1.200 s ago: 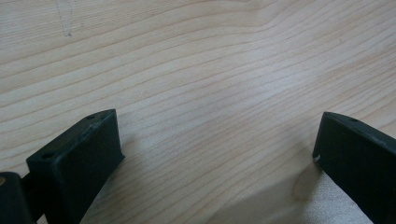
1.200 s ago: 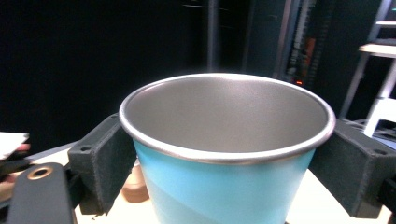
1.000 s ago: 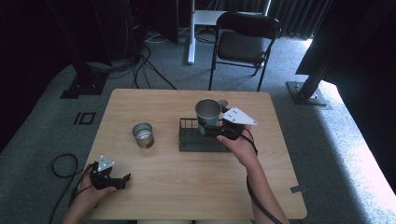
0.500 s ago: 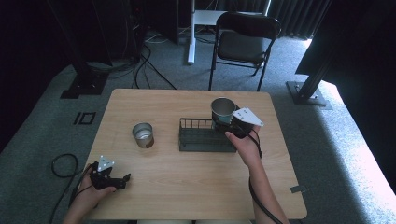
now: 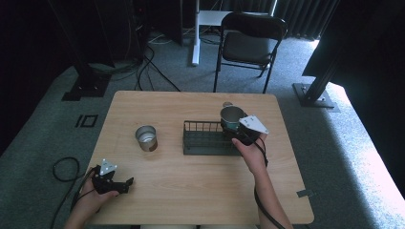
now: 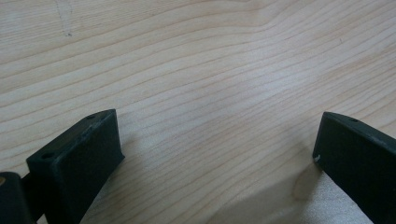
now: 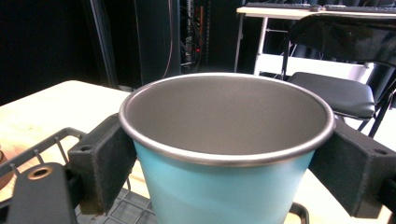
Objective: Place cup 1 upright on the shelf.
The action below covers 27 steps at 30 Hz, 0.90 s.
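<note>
Moved right: blue cup [image 7: 229,154], clamped by right hand-held gripper [image 5: 237,128] | left hand-held gripper [image 6: 219,158] wide open, empty

Right gripper [image 5: 237,130] clamped on a metal cup [image 5: 230,118], held upright over the right end of the black wire rack [image 5: 206,139]. Left gripper [image 5: 125,183] parked near the front left corner of the wooden table [image 5: 191,191], nothing between its jaws. Second metal cup [image 5: 146,138] standing left of the rack, well apart from both grippers.
</note>
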### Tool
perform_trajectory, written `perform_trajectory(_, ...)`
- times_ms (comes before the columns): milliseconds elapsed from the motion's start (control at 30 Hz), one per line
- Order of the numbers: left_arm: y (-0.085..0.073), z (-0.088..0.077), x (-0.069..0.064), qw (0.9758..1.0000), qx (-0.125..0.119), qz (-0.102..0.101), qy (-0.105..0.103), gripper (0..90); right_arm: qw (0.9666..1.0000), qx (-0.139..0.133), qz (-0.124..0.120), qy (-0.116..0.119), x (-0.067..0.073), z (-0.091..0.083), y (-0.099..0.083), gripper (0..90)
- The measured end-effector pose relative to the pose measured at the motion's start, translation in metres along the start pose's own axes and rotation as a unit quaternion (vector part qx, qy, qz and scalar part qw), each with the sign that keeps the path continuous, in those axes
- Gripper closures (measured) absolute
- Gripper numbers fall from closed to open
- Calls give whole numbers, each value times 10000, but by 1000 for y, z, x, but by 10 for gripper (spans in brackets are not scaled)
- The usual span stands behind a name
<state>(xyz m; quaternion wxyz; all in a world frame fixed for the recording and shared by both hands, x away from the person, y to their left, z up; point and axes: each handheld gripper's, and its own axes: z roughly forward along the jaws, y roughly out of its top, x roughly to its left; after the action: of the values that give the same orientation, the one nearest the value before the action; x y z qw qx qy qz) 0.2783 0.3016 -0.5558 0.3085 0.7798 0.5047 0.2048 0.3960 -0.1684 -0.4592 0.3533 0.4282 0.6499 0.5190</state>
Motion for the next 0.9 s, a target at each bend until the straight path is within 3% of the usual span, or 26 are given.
perform_trajectory(533, 0, 0, 0, 10000, 2, 1, 0, 16, 9999, -2, 74, -84, 2, 6, -22, 124)
perform_trajectory(900, 0, 0, 0, 10000, 2, 0, 1, 16, 9998, -109, 40, -132, 4, -4, -29, 124)
